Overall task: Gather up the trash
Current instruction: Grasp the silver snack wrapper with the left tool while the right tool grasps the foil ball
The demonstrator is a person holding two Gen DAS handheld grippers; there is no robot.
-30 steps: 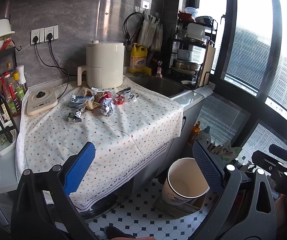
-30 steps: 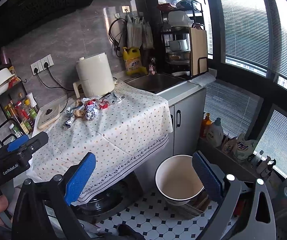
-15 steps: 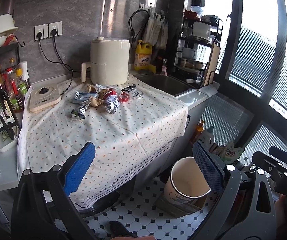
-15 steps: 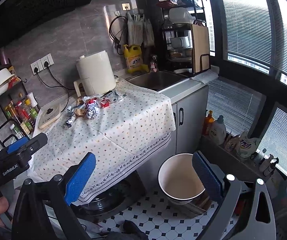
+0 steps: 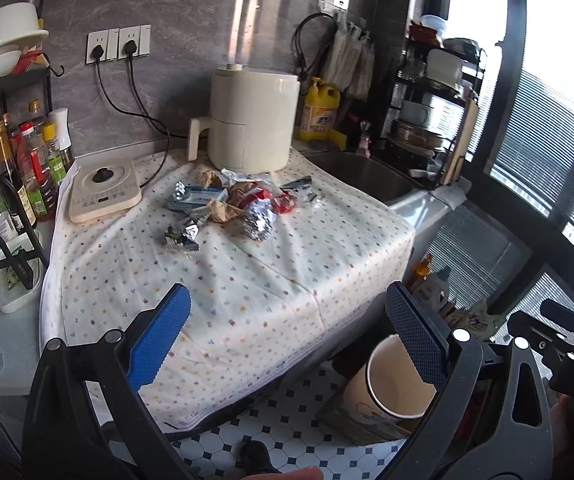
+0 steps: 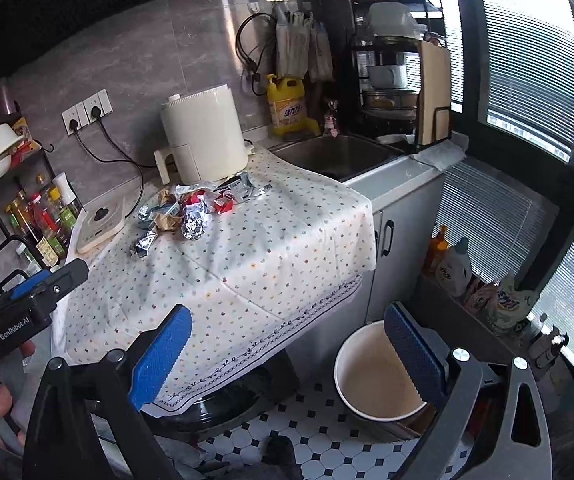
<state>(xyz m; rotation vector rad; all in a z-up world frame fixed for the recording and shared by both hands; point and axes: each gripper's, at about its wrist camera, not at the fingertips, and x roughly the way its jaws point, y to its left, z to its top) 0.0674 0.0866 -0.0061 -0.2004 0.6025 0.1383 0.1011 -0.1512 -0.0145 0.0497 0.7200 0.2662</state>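
While the trash pile lies near the air fryer at the tabletop's far side, both hand-held grippers, left and right, hover wide and empty; approach low, pinching one piece, probably foil, before carrying it to the floor bin.

Bare tablecloth before the trash pile; air fryer close behind, induction cooker leftward.

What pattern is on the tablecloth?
The tablecloth is cream with tiny colourful dots or flowers, clearest in the left wrist view.
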